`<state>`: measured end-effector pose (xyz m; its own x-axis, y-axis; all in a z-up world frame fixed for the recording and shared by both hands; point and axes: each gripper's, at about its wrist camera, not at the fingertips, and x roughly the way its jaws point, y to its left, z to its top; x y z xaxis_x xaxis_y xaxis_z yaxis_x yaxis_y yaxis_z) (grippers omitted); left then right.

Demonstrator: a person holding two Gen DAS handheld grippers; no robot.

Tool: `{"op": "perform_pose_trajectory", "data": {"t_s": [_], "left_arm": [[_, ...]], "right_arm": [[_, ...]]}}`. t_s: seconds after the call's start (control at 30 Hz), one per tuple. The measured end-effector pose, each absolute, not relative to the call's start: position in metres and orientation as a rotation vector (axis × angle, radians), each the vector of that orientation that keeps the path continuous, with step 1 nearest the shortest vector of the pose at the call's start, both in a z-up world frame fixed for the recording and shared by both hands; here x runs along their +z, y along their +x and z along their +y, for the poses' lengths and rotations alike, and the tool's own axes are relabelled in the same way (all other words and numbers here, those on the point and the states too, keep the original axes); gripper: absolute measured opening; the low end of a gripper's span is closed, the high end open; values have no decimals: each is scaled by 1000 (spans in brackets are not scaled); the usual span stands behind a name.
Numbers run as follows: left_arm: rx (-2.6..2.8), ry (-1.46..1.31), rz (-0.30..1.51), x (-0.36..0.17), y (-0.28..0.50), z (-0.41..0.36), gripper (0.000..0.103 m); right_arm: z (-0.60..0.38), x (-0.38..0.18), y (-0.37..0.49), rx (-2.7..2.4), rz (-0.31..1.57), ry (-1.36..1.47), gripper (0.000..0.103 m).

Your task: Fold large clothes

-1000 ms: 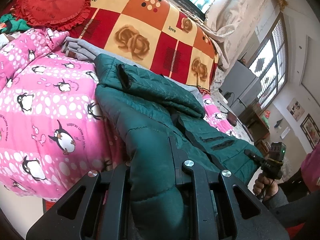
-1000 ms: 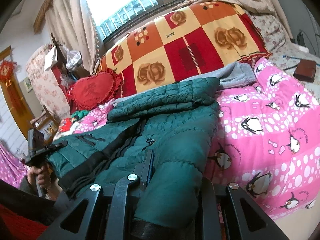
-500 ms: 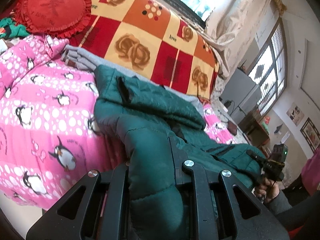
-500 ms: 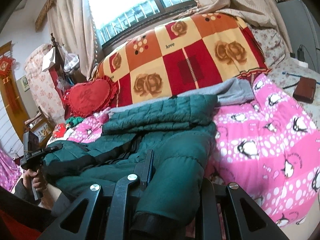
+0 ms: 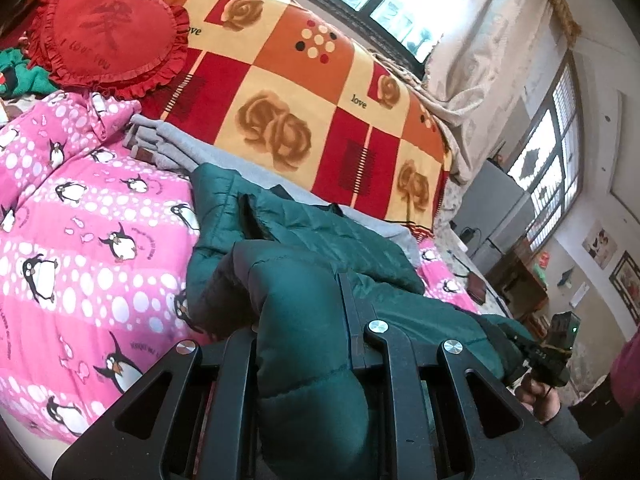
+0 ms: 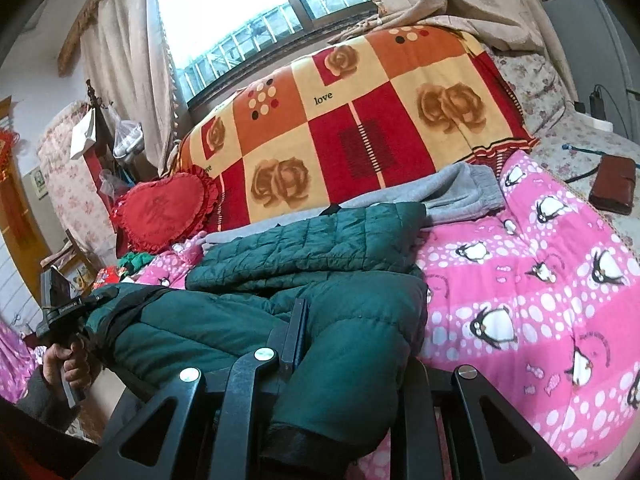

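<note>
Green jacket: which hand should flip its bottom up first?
Probably right. The right gripper and left gripper both clamp the green jacket, but the right faces the folded sleeve squarely; the left's side is bunched.

One green padded jacket [image 6: 248, 320] is lying on one pink penguin quilt [image 6: 520, 280]. One red heart cushion [image 5: 108, 36], one grey garment [image 6: 460, 192] and one brown wallet [image 6: 614, 184] are sitting nearby. Two grippers, left gripper [image 5: 304, 344] and right gripper [image 6: 352, 344], are showing.

Bare pink quilt [image 6: 520, 280] lies open beside the jacket [image 6: 320, 248], while beyond it grey clothes [image 6: 460, 192], a checked blanket [image 6: 360, 120] and, seemingly touching, a heart cushion [image 6: 160, 212] block the way.
</note>
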<state>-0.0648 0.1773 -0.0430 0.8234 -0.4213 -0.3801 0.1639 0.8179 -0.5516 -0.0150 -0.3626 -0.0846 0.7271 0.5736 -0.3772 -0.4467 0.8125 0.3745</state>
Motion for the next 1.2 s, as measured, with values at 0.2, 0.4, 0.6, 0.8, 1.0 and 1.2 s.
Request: {"op": "perform_pose_trajectory", "data": {"t_s": [0.2,0.4,0.6,0.8,1.0,1.2], "left_arm": [[-316,-506,522,-43,-52,177,14],[-312,-479,526,-37,-32,178,14],[-304,-479,497,-23,-13,176,14],[-294,-490,398,9,-20,181,14],[-274,-480,350,32,-16,190,14],[-214,-479,407,21,44,202,14]], "right_arm": [[-359,-83,3,571,501,272,18],[-354,-77,24,567,488,263,18],[-351,-65,49,543,469,282,18],[-347,-25,52,564,367,260,18],[-334,-13,64,584,343,249,18],[-309,-33,114,546,412,241,18]]}}
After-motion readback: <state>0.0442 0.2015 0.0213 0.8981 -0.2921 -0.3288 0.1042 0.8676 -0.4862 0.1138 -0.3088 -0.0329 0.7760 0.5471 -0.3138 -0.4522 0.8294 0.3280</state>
